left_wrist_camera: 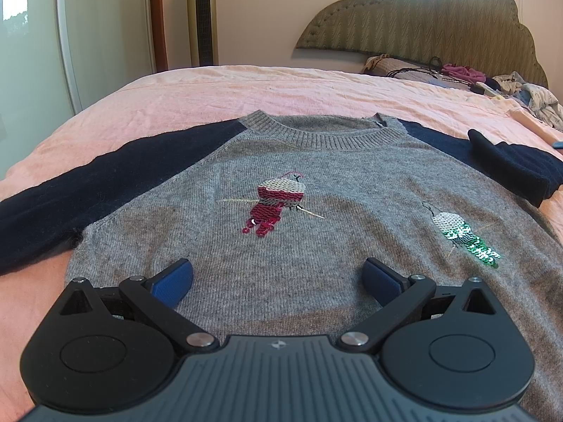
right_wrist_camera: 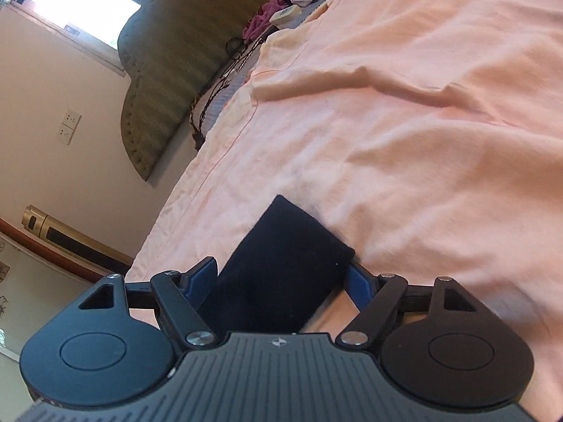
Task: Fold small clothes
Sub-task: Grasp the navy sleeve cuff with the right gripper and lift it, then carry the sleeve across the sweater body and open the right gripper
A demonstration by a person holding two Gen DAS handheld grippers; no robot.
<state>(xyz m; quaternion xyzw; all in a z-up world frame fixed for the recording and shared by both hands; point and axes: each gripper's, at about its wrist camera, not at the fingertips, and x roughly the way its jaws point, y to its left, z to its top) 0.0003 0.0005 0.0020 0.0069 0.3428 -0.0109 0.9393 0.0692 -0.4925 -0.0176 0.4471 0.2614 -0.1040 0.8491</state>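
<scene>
Your sweater (left_wrist_camera: 316, 211) lies face up and spread flat on the pink bedsheet (left_wrist_camera: 246, 88), neckline toward the far side of the bed. Its body is grey, its sleeves navy, with a red sequin bird (left_wrist_camera: 278, 204) at mid-chest and a green sequin bird (left_wrist_camera: 464, 235) off to the right.

Your left gripper (left_wrist_camera: 278, 277) hovers over the lower part of the grey body with its blue pads spread wide apart and nothing between them.

Your right gripper (right_wrist_camera: 281, 277) is tilted hard to one side, and the navy sleeve cuff (right_wrist_camera: 281, 274) sits between its fingers, the end of the cuff sticking out past the fingertips above the sheet. The blue pads sit against the fabric on either side, so it is grasping the sleeve.

In the left view that right sleeve (left_wrist_camera: 510, 165) is doubled back on itself, its cuff raised off the bed.

A green padded headboard (left_wrist_camera: 440, 24) and a pile of loose clothes (left_wrist_camera: 527, 95) lie beyond.
</scene>
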